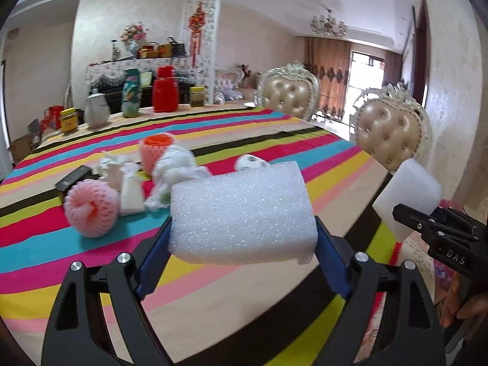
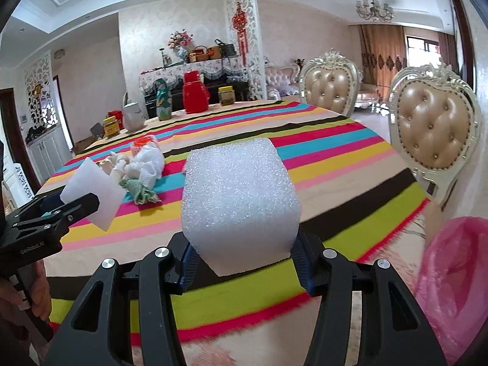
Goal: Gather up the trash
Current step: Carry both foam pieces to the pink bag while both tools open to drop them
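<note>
Foam block [image 2: 241,201] in jaws — pink bag [image 2: 451,274] beside

You've got a wide white foam block [image 1: 241,213] clamped flat between the left gripper's [image 1: 242,238] blue pads, lifted off the striped table. A second white foam block [image 2: 239,201], squarer, sits upright in the right gripper [image 2: 244,259], pads pressing its lower sides. Left of them on the table the rest of the trash lies bunched together: a pink foam fruit net [image 1: 91,210] nearest you, crumpled white tissue [image 1: 174,167] beside it, an orange-topped pink net sleeve [image 1: 154,149] standing upright behind, a small black box [image 1: 74,178] on the far left. A pink plastic bag [image 2: 454,274] hangs open at the near right table edge.
</note>
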The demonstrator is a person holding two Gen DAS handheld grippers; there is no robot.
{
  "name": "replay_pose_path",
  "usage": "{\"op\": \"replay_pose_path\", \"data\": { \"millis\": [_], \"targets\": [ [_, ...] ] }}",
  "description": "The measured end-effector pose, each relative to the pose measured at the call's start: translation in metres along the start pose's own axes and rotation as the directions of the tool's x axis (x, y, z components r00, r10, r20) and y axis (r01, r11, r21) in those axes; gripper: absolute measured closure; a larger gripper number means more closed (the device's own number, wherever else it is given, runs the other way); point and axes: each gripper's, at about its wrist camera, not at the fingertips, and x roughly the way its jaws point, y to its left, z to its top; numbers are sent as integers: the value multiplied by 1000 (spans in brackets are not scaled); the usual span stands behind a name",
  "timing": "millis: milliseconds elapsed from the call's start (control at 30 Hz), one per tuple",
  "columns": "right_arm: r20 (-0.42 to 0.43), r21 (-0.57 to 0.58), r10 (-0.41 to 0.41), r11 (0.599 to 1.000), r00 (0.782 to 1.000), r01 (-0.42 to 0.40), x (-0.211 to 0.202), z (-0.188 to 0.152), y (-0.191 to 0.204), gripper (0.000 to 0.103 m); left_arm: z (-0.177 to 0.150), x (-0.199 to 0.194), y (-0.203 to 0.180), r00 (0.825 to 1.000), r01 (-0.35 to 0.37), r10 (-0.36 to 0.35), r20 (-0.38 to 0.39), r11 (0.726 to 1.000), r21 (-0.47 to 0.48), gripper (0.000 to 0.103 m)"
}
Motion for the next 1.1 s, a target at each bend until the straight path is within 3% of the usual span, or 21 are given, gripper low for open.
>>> {"op": "replay_pose_path", "data": {
  "millis": [333,667,800,1100],
  "targets": [
    [30,43,-97,994,995,96,-31,-13,-45,52,3,20,-73,992,125,-124,-26,987,100,20],
    [36,121,-263,959,964,257,-75,-31,-106,52,6,37,-155,954,299,-293,-59,937,181,20],
    [37,158,-334,932,942,325,-98,-42,-131,52,8,44,-189,926,379,-370,-83,903,201,20],
    [7,269,-463,854,886,444,-141,-71,-192,51,5,55,-271,822,570,-550,-149,786,240,20]
  ]
}}
